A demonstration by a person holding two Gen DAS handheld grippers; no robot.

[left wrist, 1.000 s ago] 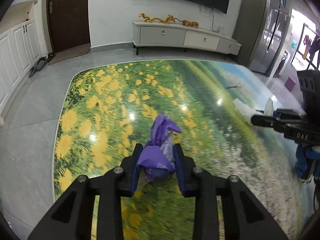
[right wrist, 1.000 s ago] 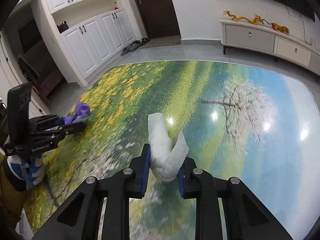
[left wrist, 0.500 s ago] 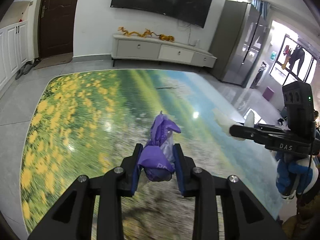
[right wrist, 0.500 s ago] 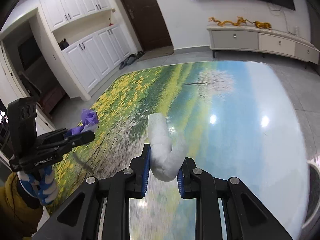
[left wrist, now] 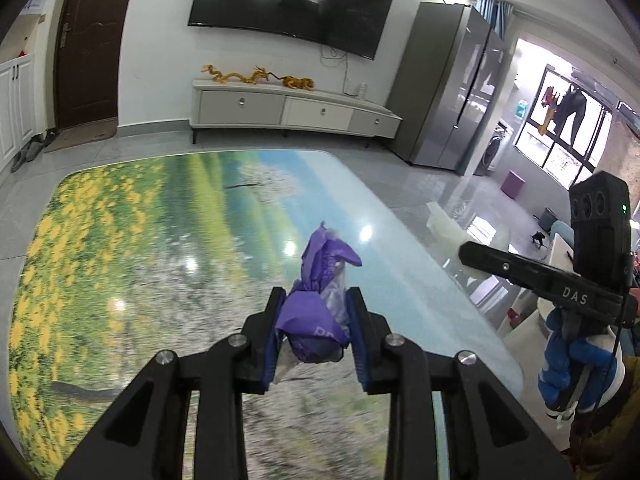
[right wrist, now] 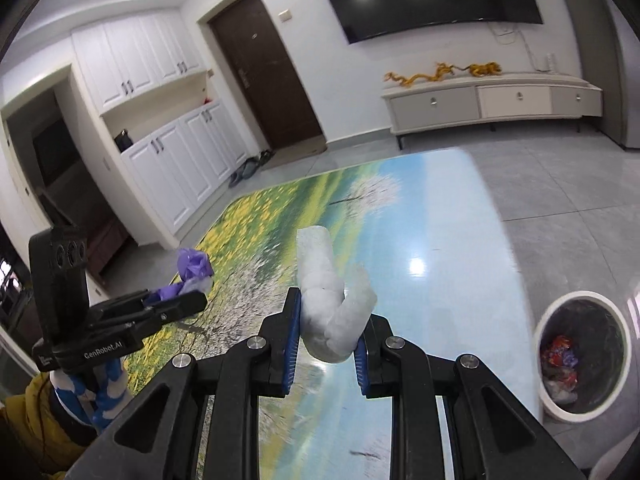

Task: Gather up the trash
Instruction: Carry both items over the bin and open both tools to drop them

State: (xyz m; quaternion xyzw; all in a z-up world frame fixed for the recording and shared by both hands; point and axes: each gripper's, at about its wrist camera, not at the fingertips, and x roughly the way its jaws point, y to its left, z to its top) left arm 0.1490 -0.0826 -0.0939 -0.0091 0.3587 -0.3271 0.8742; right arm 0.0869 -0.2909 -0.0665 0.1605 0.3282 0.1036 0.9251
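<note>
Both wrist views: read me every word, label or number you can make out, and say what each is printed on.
"DAS": side of the right gripper, seen from the left wrist.
"GenRobot.AI": side of the left gripper, seen from the right wrist.
Pale letters on the purple wrapper in the left gripper: creased, unreadable.
Wrappers in the trash bin: too small to read.

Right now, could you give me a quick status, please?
Left gripper shut on purple wrapper. Right gripper shut on white tissue. Bin lower right, path clear.
</note>
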